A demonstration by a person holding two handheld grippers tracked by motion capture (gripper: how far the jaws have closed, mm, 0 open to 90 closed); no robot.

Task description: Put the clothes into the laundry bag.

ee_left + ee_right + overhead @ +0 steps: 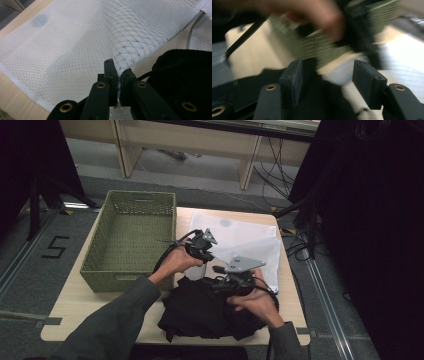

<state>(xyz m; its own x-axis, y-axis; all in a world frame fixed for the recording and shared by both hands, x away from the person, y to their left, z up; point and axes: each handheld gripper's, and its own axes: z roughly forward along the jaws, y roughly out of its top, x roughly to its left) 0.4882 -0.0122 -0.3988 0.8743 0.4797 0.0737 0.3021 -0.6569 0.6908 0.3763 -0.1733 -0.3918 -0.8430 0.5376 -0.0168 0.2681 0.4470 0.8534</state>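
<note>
Green basket [129, 237] at left side of table [75, 305], standing open. Left gripper [201, 251] just right of basket; jaws closed tight on edge of white mesh bag [75, 47], mesh pinched between pads and pulled up. Mesh bag lies flat on far right part of table. Right gripper [325, 82] over black cloth [210, 312] at near edge; jaws wide apart, nothing gripped between them.

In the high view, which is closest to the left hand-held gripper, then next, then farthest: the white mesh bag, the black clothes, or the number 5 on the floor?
From the left hand-held gripper:
1. White mesh bag, pinched in its jaws.
2. Black clothes, just below it, at the table's near edge.
3. Number 5, far left on the floor.
</note>
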